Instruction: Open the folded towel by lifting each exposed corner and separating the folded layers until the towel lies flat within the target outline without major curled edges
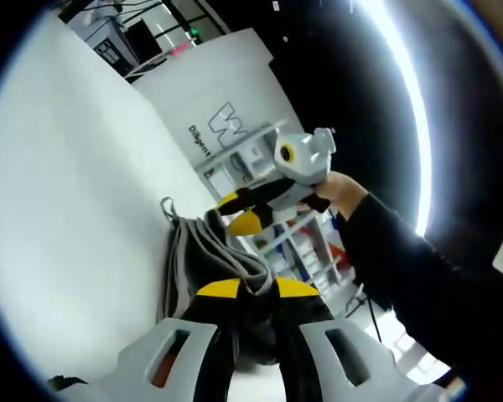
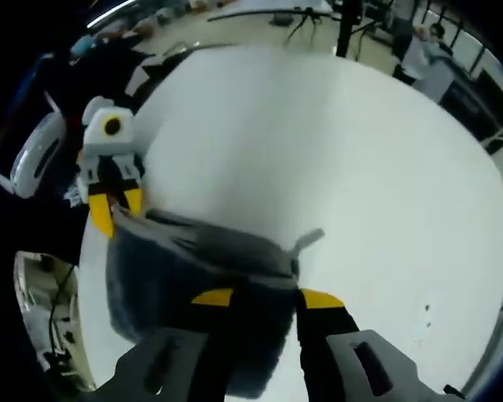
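A folded grey towel (image 1: 193, 260) hangs bunched between both grippers above the white table (image 1: 67, 209). In the left gripper view my left gripper (image 1: 258, 289) is shut on the near end of the towel. My right gripper (image 1: 241, 211), held by a hand (image 1: 345, 188), grips the far end. In the right gripper view the towel (image 2: 176, 268) stretches from my right gripper (image 2: 267, 297), shut on one edge, to my left gripper (image 2: 117, 208), which pinches the opposite corner. A hanging loop (image 2: 310, 239) sticks out at the towel's right side.
The white table (image 2: 344, 151) is wide and bare beyond the towel. Its edge runs along the left of the right gripper view. A white panel with a logo (image 1: 226, 126) and shelves (image 1: 306, 247) stand behind. A dark sleeve (image 1: 419, 285) crosses the right.
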